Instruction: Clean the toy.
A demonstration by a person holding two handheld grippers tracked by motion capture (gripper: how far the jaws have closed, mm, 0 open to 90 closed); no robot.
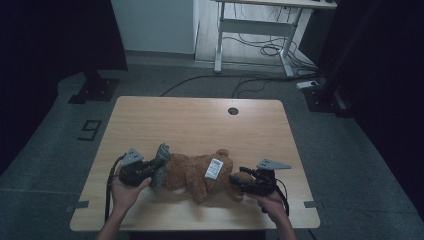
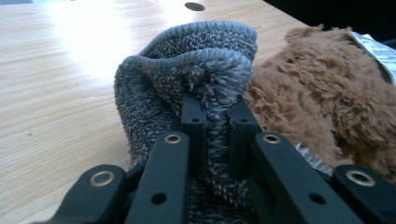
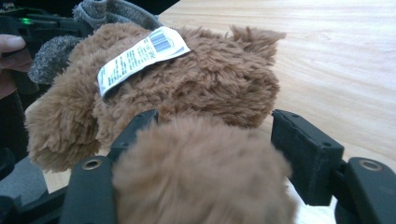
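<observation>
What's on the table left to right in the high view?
left tool → grey fuzzy sock → brown teddy bear → white tag on the bear → right tool

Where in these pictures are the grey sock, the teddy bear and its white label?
sock [image 2: 187, 70], left gripper view, on its folded cuff
bear [image 1: 192, 174], high view, on its belly
label [image 3: 140, 55], right gripper view, on the printed middle

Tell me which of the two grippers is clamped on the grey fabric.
The left gripper: its jaws pinch the grey fuzzy knitted sock. The right gripper straddles the brown plush teddy bear.
</observation>
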